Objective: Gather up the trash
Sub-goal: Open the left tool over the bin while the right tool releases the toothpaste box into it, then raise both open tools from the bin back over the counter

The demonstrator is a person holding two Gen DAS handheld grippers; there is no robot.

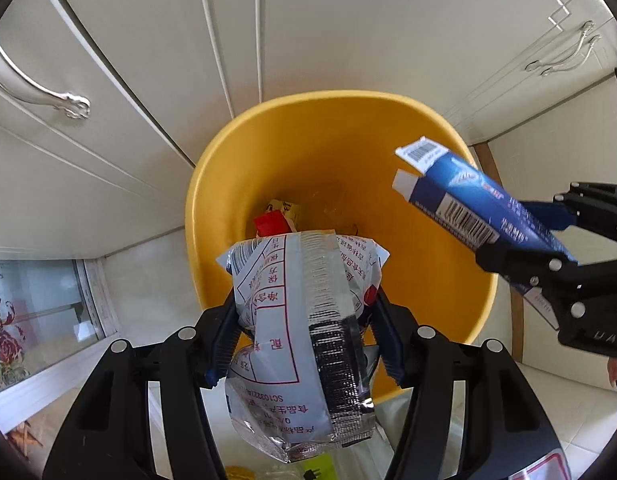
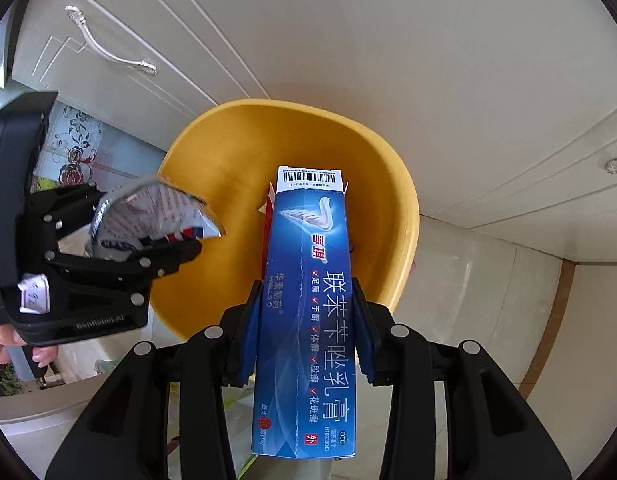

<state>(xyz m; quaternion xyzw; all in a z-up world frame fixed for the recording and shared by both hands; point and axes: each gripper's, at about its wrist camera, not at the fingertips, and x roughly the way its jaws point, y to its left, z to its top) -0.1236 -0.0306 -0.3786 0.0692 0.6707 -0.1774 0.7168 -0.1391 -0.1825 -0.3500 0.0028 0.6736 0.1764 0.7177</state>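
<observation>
A yellow bin (image 1: 292,128) stands on the floor against cream cabinets; it also shows in the right wrist view (image 2: 236,140). A red and yellow wrapper (image 1: 274,218) lies at its bottom. My left gripper (image 1: 304,320) is shut on a silver snack packet (image 1: 296,320) and holds it over the bin's near rim. My right gripper (image 2: 304,332) is shut on a blue medicine box (image 2: 304,320), held over the bin. The box (image 1: 468,204) and right gripper (image 1: 548,252) show at the right in the left wrist view. The left gripper (image 2: 156,248) and packet (image 2: 148,212) show at the left in the right wrist view.
Cream cabinet doors (image 1: 148,40) with silver handles (image 1: 40,88) stand right behind the bin. A glass panel with red flowers (image 1: 12,320) is low at the left. Pale floor tiles (image 2: 488,300) lie to the right of the bin.
</observation>
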